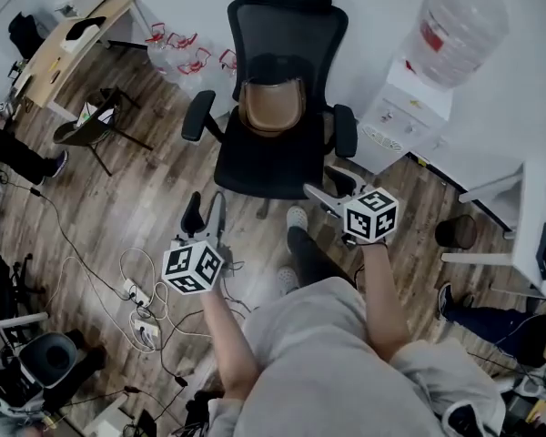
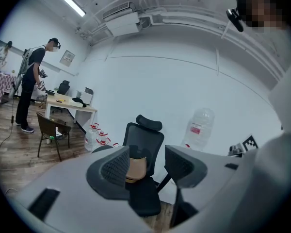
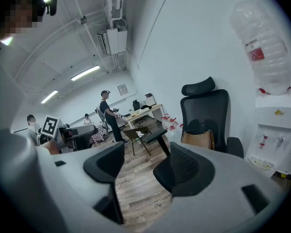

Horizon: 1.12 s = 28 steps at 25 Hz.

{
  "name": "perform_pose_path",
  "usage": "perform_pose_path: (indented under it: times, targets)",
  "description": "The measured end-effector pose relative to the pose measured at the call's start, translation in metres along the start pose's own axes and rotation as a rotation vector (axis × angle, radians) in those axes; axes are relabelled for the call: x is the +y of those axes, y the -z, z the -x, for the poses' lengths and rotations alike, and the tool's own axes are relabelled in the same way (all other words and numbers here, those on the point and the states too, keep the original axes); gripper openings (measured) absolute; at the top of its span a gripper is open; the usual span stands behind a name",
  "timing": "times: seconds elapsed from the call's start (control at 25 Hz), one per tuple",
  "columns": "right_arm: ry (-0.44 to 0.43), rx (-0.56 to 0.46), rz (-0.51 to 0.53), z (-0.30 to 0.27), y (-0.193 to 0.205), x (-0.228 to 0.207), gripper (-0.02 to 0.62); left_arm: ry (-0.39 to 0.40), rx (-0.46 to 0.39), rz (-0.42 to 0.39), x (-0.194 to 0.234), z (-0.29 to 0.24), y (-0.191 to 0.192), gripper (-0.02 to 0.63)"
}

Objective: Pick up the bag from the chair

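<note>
Bag (image 1: pixel 271 107) is sitting on the chair (image 1: pixel 273 167); left gripper (image 1: pixel 207 215) and right gripper (image 1: pixel 335 187) are hovering before it, jaws standing apart, gripping nothing.

Bright ceiling strip-light, fisheye-warped edges

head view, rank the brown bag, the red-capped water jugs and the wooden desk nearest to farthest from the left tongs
From the left tongs:
1. brown bag, on the office chair just ahead, slightly right.
2. red-capped water jugs, farther back, left of that chair.
3. wooden desk, far corner on the left.
</note>
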State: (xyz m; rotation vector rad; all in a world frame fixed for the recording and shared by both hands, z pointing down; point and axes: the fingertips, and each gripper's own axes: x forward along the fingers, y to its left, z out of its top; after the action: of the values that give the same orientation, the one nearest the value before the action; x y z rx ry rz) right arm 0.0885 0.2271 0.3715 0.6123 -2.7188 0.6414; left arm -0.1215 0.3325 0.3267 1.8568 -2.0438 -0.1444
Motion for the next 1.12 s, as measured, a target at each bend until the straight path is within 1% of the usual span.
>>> perform_pose_path:
  times: [0.16, 0.32, 0.48, 0.6, 0.72, 0.88, 1.12]
  targets:
    - [0.000, 0.005, -0.023, -0.032, -0.013, -0.029, 0.299, -0.024, 0.015, 0.002, 0.015, -0.031, -0.001, 0.221]
    - [-0.020, 0.020, -0.032, -0.066, -0.032, -0.065, 0.299, -0.055, 0.024, -0.002, 0.023, -0.071, -0.008, 0.221]
    - [-0.023, 0.046, -0.043, -0.100, -0.054, -0.099, 0.299, -0.084, 0.074, -0.019, 0.033, -0.111, -0.013, 0.221]
    - [-0.032, 0.062, -0.052, -0.119, -0.068, -0.124, 0.301, -0.109, 0.092, -0.015, 0.038, -0.141, -0.021, 0.221]
    - [-0.037, 0.063, -0.067, -0.131, -0.079, -0.152, 0.301, -0.116, 0.109, -0.038, 0.031, -0.173, -0.029, 0.221]
    - [-0.026, 0.042, -0.120, -0.141, -0.089, -0.190, 0.302, -0.110, 0.150, -0.096, 0.011, -0.211, -0.031, 0.221]
    - [-0.049, 0.044, -0.181, -0.154, -0.079, -0.211, 0.307, -0.100, 0.212, -0.139, -0.006, -0.249, -0.024, 0.221]
